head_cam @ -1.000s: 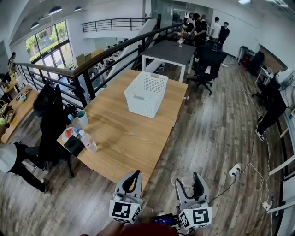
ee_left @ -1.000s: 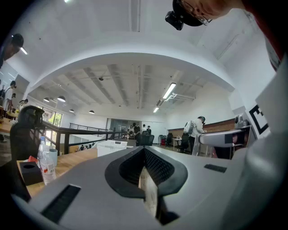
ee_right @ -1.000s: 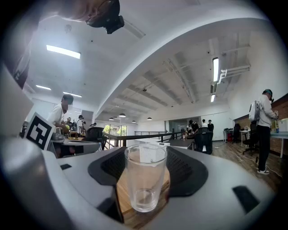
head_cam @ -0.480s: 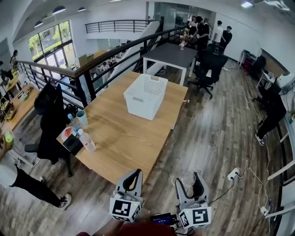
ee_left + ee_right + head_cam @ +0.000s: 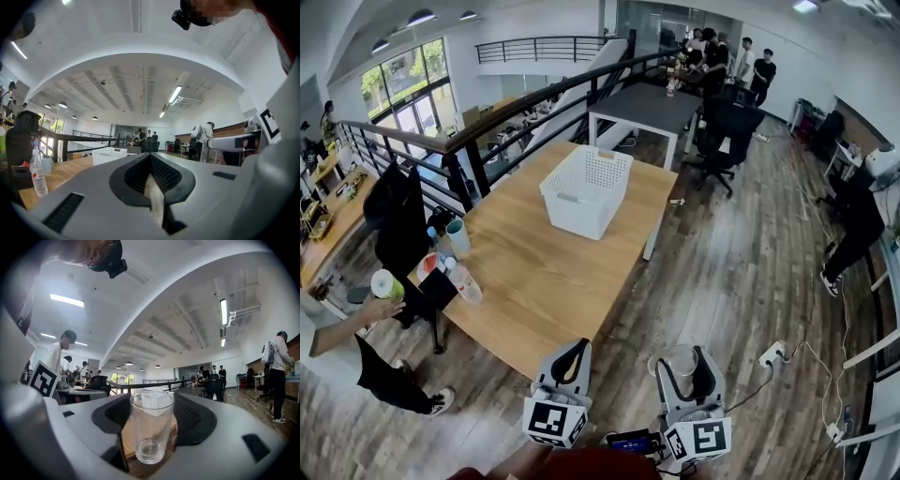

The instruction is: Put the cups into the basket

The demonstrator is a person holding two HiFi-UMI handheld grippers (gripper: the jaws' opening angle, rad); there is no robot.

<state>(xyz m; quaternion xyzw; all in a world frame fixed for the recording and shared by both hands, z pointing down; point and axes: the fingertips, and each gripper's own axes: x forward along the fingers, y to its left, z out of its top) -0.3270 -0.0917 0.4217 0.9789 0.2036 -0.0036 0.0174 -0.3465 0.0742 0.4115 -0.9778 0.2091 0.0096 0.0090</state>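
Observation:
A clear glass cup (image 5: 151, 427) stands upright between the jaws of my right gripper (image 5: 151, 414), which is shut on it. In the head view that gripper (image 5: 682, 358) hangs over the floor just off the near edge of the wooden table (image 5: 572, 272). My left gripper (image 5: 577, 349) is beside it at the table's near edge, shut with nothing in it (image 5: 151, 165). The white slotted basket (image 5: 586, 190) sits far across the table. A pale cup (image 5: 457, 234) stands at the table's left edge.
A plastic bottle (image 5: 461, 279) and small items lie by the pale cup. A person's hand (image 5: 380, 307) at the left holds a green cup (image 5: 387, 284). A black railing (image 5: 487, 127) runs behind the table. A grey desk (image 5: 647, 103) and people stand beyond.
The person at the left has stepped closer and now holds a green cup out toward the table's left edge. Both grippers stay where they were.

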